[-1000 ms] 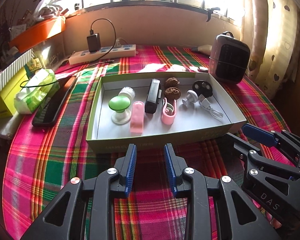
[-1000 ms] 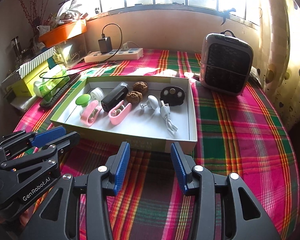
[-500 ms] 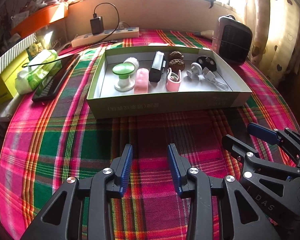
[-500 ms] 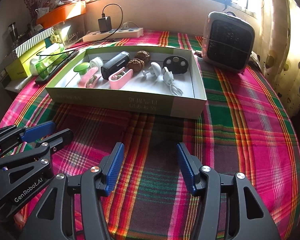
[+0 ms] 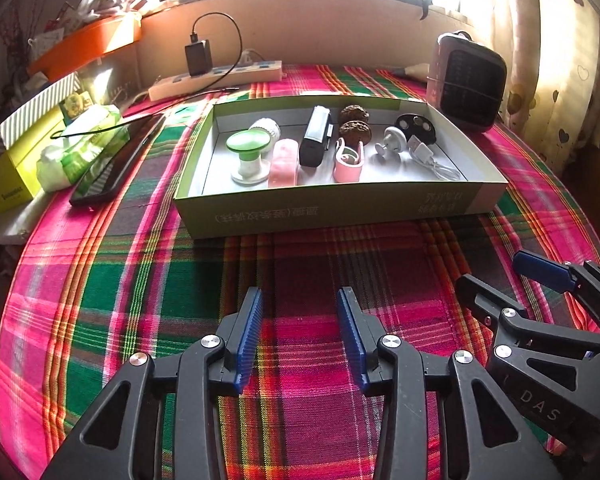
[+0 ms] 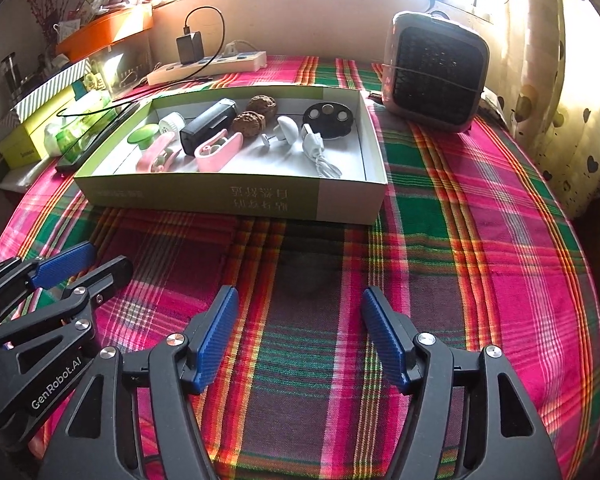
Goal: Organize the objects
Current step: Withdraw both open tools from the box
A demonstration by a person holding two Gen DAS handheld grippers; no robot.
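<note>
Both the left tongs (image 5: 298,332) and right tongs (image 6: 300,334) were spreading, empty. The box (image 5: 340,210) lay ahead of them on the bench (image 6: 480,240). Approach one item squarely, tongs fully spread.

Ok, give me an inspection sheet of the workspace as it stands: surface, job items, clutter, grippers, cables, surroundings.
Surface: plaid tablecloth, bare in front of both grippers.
Job's things: shallow box holding a green knob, white cap, two pink clips, black case, two walnuts, white mushroom-shaped knob, black disc.
Clutter: phone, wipes pack, yellow box left of the box.
Grippers: left gripper and right gripper both opening, nothing between the jaws.
Cables: white cable in the box; charger on power strip.
Surroundings: small heater, curtain, window.
</note>
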